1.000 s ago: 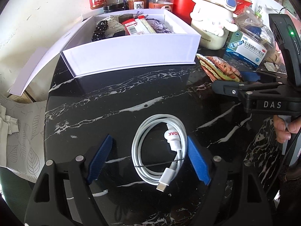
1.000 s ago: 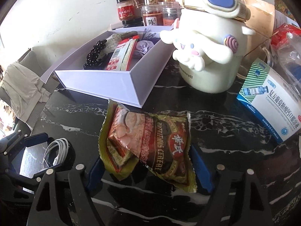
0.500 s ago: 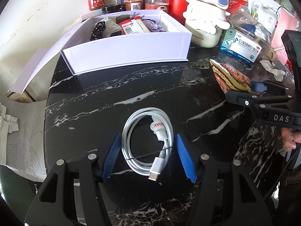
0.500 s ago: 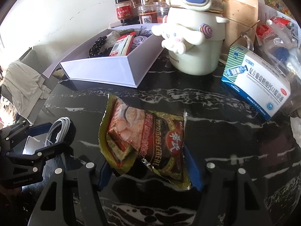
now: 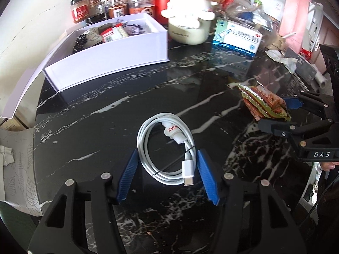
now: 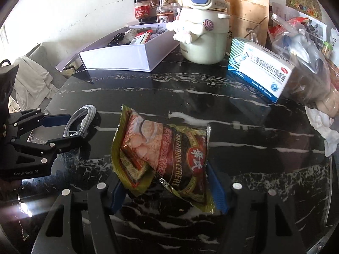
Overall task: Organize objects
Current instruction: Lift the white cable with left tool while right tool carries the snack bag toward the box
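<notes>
A coiled white USB cable (image 5: 167, 148) sits between the blue pads of my left gripper (image 5: 167, 174), which is shut on it above the black marble table (image 5: 131, 114). The cable also shows in the right wrist view (image 6: 81, 120). My right gripper (image 6: 169, 187) is shut on a cereal snack packet (image 6: 167, 150), seen edge-on in the left wrist view (image 5: 263, 103). A white open box (image 5: 110, 50) holding beads and small packets stands at the back left; it also shows in the right wrist view (image 6: 125, 58).
A cream cartoon-dog mug (image 6: 203, 33) and a blue-white medicine box (image 6: 260, 72) stand at the back. Spice jars (image 5: 110, 6) line the wall. A plastic bag (image 6: 303, 63) and crumpled tissue (image 6: 322, 124) lie at the right.
My left gripper's jaws have closed in on the cable. Both grippers have pulled back from the box; the packet stays in my right gripper.
</notes>
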A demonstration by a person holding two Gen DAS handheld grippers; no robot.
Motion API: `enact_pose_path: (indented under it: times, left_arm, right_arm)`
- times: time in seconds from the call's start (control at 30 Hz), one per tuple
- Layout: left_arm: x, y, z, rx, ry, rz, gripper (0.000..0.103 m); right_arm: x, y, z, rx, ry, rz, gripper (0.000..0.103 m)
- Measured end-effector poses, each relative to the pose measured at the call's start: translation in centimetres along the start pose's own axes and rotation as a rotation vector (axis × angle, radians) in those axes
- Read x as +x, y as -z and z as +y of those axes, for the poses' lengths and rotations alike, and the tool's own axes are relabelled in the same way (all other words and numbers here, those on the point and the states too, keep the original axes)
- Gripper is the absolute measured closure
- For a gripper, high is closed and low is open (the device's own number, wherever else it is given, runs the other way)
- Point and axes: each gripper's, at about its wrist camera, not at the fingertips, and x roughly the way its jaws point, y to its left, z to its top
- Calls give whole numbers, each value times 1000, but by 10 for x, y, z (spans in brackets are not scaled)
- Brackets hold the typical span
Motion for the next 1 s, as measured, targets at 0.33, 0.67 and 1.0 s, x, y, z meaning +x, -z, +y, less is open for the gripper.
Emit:
enact_pose_path:
  times: [0.33,0.67,1.0]
  left_arm:
    - [6,-5,-12,4,-2,-11,37]
    - [12,-10,-12,0,-6,-26,32]
    - [11,-11,-17,19,10,-39,48]
  right_arm:
    - [1,7,4,-9,34,-13,24]
    - [6,2,3,40,21,-55,19]
    - [2,2,-4,79,-4,-81,29]
